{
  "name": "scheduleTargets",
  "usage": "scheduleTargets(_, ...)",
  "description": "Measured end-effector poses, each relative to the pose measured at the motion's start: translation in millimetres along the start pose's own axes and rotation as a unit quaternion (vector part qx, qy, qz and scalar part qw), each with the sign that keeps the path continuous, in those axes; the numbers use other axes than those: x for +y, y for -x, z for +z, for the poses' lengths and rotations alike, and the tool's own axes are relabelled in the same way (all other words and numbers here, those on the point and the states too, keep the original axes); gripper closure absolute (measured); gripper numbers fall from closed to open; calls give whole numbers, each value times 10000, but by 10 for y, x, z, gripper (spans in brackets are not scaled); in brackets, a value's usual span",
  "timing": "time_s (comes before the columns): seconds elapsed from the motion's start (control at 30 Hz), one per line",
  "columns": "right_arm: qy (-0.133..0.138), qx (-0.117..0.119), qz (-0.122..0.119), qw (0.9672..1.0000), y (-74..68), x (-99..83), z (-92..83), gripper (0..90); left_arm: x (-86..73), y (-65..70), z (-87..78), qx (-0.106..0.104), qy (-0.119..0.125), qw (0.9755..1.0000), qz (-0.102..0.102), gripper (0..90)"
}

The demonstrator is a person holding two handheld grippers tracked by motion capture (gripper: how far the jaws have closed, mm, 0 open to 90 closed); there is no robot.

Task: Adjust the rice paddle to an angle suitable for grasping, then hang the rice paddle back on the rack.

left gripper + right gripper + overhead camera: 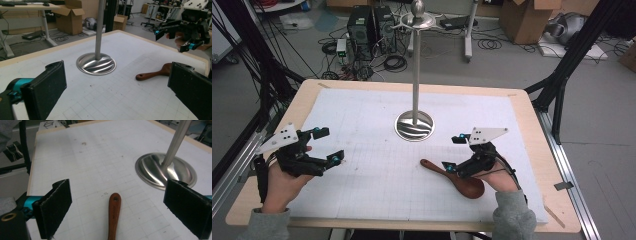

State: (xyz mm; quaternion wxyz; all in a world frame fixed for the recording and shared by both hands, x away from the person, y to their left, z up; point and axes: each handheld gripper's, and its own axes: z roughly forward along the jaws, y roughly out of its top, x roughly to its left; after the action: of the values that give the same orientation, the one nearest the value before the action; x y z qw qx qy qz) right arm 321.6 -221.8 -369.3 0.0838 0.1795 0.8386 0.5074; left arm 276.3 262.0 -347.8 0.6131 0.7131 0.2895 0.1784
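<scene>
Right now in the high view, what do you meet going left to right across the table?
Left tool → metal stand's round base → wooden spoon's handle → right tool.

Left gripper (116,93): jaws wide apart above the gridded mat (120,100). Ahead: metal stand (96,63), wooden spoon (155,73) and right gripper (172,40), jaws parted.

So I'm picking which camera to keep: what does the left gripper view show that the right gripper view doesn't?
Left gripper view: the right gripper, open, above the wooden spoon, and cardboard boxes on the floor. Right gripper view: the hole in the spoon's handle, between its open jaws. Both: the spoon, metal stand and gridded mat.
</scene>
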Motion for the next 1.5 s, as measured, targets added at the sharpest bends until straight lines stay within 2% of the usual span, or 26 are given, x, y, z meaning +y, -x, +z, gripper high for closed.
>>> scheduleTargets(0.1, -63, 52, 13, 10000, 4, -7, 30, 66, -1, -4, -3, 14, -9, 10000, -3, 23)
scheduleTargets(0.3, -424, 106, 122, 9990, 22, -52, 115, 66, -4, -17, -15, 26, -7, 10000, -32, 23)
scheduleTargets(0.47, -538, 130, 143, 9984, 25, -64, 145, 66, -4, -11, -3, -3, -25, 10000, -23, 23)
scheduleTargets(0.6, -792, 20, 168, 9967, 29, -91, 186, 67, -13, -17, 17, 27, -42, 10000, -23, 23)
scheduleTargets(0.77, -1008, 14, 178, 9947, 7, -108, 223, 67, -11, -17, 25, 17, -21, 10000, -35, 23)
scheduleTargets(1.1, -1203, 29, 173, 9926, 4, -131, 264, 66, 0, -7, 17, -14, -11, 10000, -20, 23)
scheduleTargets(1.2, -1282, 52, 174, 9916, 5, -143, 283, 67, 1, -5, 22, 53, 49, 10000, 45, 23)
scheduleTargets(1.33, -1379, 63, 170, 9903, 4, -154, 298, 67, -7, -11, 27, 61, 48, 10000, 30, 23)
scheduleTargets(1.5, -1617, 75, 134, 9867, -1, -180, 348, 140, -7, -8, 27, 43, 28, 10000, 52, 23)
